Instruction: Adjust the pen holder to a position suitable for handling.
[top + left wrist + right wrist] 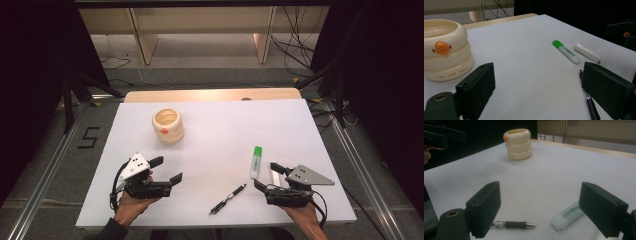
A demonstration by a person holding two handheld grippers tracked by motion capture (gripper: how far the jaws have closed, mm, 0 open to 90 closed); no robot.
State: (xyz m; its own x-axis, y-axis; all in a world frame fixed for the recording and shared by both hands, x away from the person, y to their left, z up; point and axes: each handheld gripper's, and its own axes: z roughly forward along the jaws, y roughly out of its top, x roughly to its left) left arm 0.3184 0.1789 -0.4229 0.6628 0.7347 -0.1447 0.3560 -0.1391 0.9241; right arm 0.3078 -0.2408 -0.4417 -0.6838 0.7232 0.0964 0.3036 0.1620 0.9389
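Nearest the person, both tools rested at the white sheet's (pixel 210 135) front edge: the left gripper (pixel 167 170) gaped wide, empty, and the right gripper (pixel 266 176) stood just as wide, holding nothing. Between them lay a black pen (pixel 227 198). Just beyond it lay a green highlighter (pixel 256 161), a white tube (pixel 587 52) beside it. Farthest back stood the cream ringed cup (pixel 168 125).

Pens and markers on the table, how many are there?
3: a black pen near the front edge, a green highlighter right of centre, and a white tube-like marker just right of it, partly hidden by the right gripper.
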